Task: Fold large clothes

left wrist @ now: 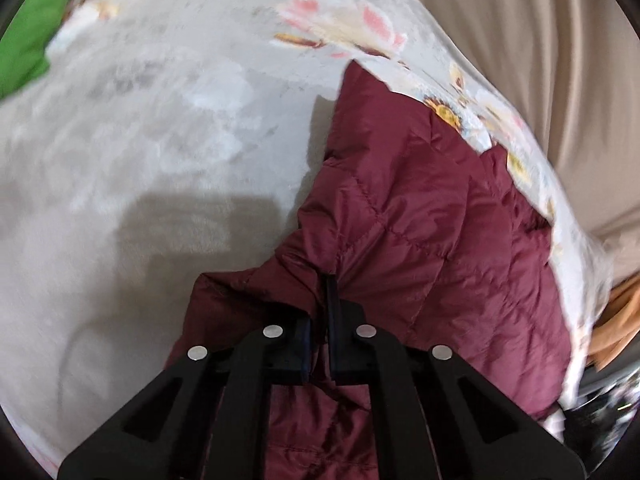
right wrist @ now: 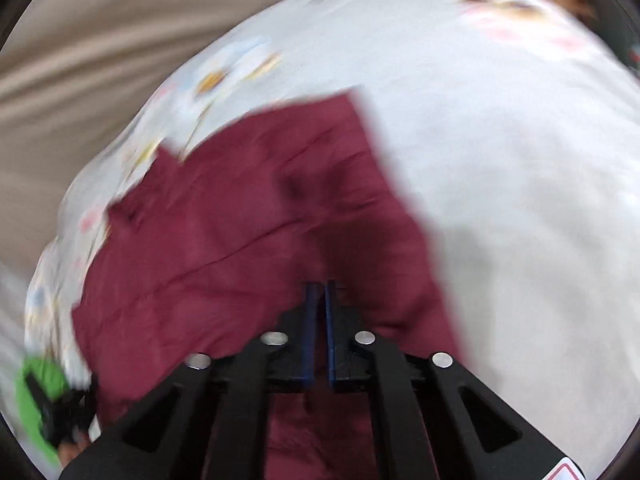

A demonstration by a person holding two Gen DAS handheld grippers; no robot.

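Item: maroon quilted jacket (left wrist: 432, 216), large, puffy, diamond-stitched. Location: lying on a bed under a pale floral bedspread (left wrist: 168, 128), towards the right and far side of the bed in the left wrist view, its far corner close to the bedspread's edge.

Left claw (left wrist: 320, 312): closed on a bunched fold of the jacket's near edge; fabric is pinched between the fingers and drapes below them.

Right claw (right wrist: 319, 312): fingers drawn close together with only a thin gap, maroon fabric above and below them. The right wrist view is badly smeared, so it probably grips the jacket's edge too, but the pinch itself is not plainly visible.

Surroundings: beige curtain (left wrist: 520, 40) beyond the far side of the bed; green cloth (left wrist: 32, 32) at the far left corner of the left view; orange-brown fabric (left wrist: 616, 320) at the right, off the bed's edge.

Step in hand, as judged: a fold in progress, both claws holding the near edge with the far part of the jacket resting on the bedspread.

Next move calls for: carrying the held edge over towards the far edge, both claws level and apart so the padded layers lie flat, then releasing only once the edges meet. The slick shell may slip.
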